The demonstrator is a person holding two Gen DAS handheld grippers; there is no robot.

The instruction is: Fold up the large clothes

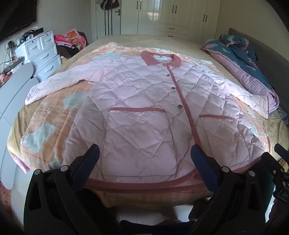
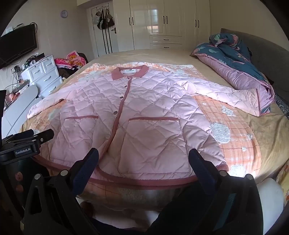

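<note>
**Quilted jacket laid flat on bed, both tools open and empty**

I found the pink quilted jacket spread face-up on an orange checked blanket that covered the near part of the bed. Its fabric carried diamond stitching and a slight sheen. A darker rose trim ran along the collar, down the front placket, across both pocket tops and around the hem. The front was buttoned shut; I counted a row of round buttons down the placket. A white label showed inside the collar.

The jacket's long axis ran from the hem, nearest me at the bed's edge, to the collar, which pointed away toward the white wardrobe. Both sleeves were spread outward. The left sleeve reached toward the side with the white drawer unit. The right sleeve extended toward a bundled blue and purple quilt, its cuff lying against that quilt's edge.

My left tool hung over the hem near the left pocket, angled down, jaws wide apart with nothing between them. My right tool hung over the hem by the right pocket, likewise spread wide and empty. Neither tool's fingers appeared to press on the fabric.
</note>
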